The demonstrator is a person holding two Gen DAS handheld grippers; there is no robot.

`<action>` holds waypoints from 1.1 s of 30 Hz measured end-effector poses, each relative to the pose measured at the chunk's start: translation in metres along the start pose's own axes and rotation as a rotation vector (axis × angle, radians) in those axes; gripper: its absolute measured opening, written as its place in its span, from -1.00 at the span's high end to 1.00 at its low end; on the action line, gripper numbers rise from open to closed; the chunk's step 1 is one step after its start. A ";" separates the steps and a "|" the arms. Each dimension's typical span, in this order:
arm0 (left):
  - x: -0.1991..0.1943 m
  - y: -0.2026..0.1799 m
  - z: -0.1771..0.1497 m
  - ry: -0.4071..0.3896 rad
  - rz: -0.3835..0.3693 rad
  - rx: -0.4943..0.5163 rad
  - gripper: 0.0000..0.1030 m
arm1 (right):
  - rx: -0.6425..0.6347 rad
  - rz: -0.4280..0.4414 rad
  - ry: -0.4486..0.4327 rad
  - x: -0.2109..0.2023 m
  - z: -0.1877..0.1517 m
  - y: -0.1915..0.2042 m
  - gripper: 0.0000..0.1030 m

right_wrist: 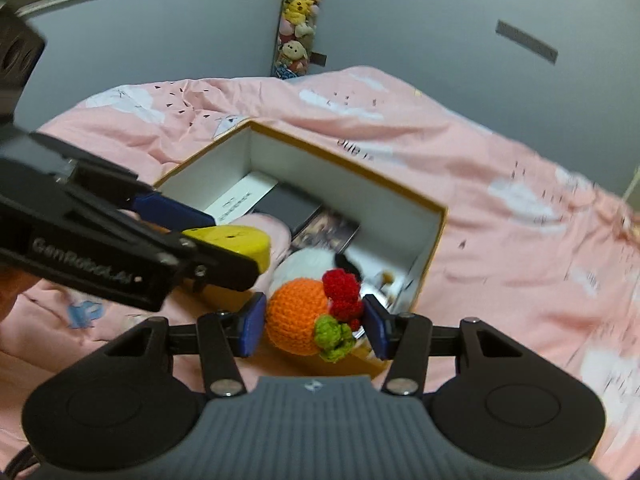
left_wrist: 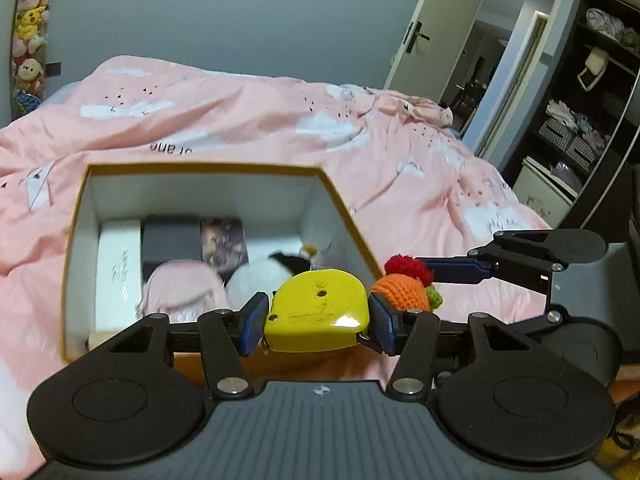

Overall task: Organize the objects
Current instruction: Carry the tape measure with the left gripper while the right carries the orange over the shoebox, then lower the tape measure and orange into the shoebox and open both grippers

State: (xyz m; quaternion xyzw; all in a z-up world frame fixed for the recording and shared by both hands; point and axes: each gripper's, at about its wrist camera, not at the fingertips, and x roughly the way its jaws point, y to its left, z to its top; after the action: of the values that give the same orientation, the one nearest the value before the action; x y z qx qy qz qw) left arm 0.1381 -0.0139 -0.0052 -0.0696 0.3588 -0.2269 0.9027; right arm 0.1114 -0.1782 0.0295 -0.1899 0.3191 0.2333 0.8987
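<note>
Both grippers carry something. Left gripper (left_wrist: 318,322) is clamped on a yellow tape measure (left_wrist: 318,312), its blue pads pressing the case's two flat ends, the long side lying across the jaws. Right gripper (right_wrist: 314,326) is closed on an orange crocheted toy (right_wrist: 298,320) with red and green tufts. Each load hangs just short of the open box (left_wrist: 78,216) and above its near rim; the box lies ahead of and below both, on the pink bedspread (left_wrist: 240,120). Inside it already sit a white carton, a dark case, a pink bundle and a black-and-white plush (left_wrist: 256,280). The two grippers hang side by side, almost touching, so neither is clearly nearer; the tape measure faces the box's middle, the toy its right corner.
</note>
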 end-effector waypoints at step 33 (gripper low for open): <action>0.168 0.059 0.047 0.213 0.026 -0.230 -0.21 | -0.459 -0.101 0.151 0.172 0.017 -0.051 -0.06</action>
State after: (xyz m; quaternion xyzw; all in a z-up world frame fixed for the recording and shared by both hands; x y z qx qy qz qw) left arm 0.2987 -0.0401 -0.0914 -0.1433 0.4770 -0.1785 0.8486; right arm 0.2652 -0.1600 -0.0623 -0.4217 0.3142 0.2397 0.8161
